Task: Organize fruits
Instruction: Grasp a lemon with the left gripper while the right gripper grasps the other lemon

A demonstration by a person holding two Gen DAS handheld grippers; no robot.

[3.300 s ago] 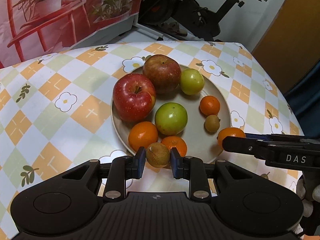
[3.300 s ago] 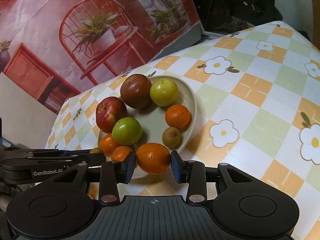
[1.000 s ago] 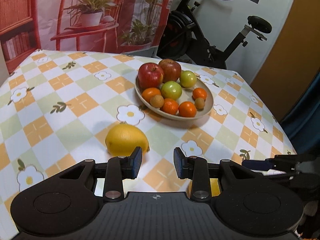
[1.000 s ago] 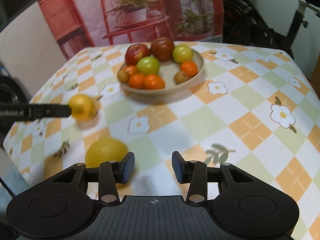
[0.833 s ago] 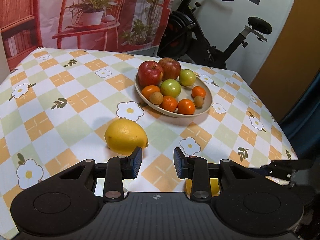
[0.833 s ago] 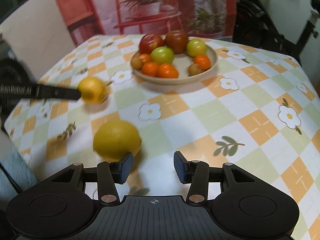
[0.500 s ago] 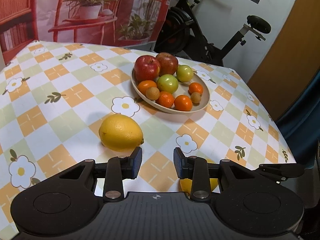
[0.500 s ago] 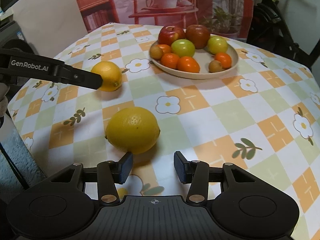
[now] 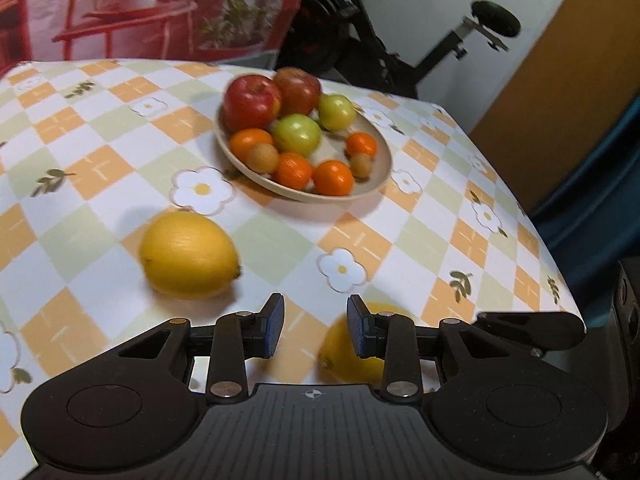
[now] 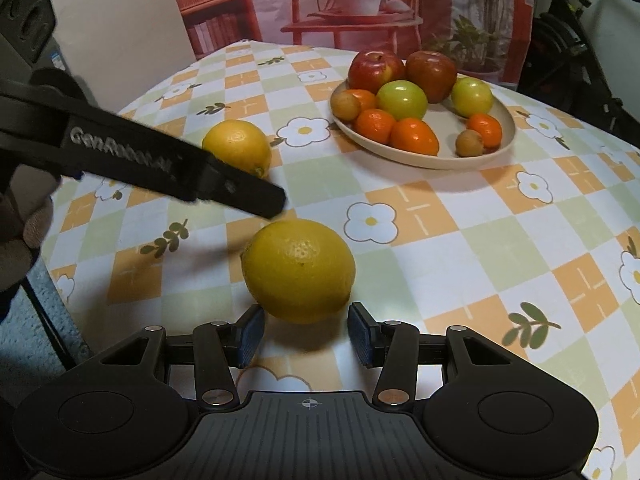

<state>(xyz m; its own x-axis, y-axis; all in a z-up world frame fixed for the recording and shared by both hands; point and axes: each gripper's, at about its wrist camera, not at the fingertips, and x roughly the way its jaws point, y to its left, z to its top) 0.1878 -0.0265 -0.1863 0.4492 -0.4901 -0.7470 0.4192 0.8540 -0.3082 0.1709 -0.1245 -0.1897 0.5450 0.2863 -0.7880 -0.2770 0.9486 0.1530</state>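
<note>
Both sets of jaws stand spread with nothing pinched. On my left gripper (image 9: 315, 330) the blue pads hang over bare cloth between the two lemons; on my right gripper (image 10: 306, 334) they sit just short of the near lemon (image 10: 298, 270), one pad to each side of it, apart from its skin as far as I can tell.

What I see of the counter (image 10: 500, 248) is covered by a checked cloth in orange, pale green and white, printed with daisies and leaf sprigs. Behind it hangs a backdrop (image 10: 360, 0) picturing red furniture and potted plants, with an exercise bike (image 9: 400, 40) beside it against a white wall.

A beige plate (image 10: 506, 142) toward the far side holds red apples, green fruit, small oranges and little brown fruits.

From the right wrist, the near lemon's long axis runs roughly left to right across the view. The far lemon (image 10: 237, 147) lies well back toward the plate, partly hidden behind my left gripper's finger. From the left wrist, that lemon lies crosswise, its nub pointing right.
</note>
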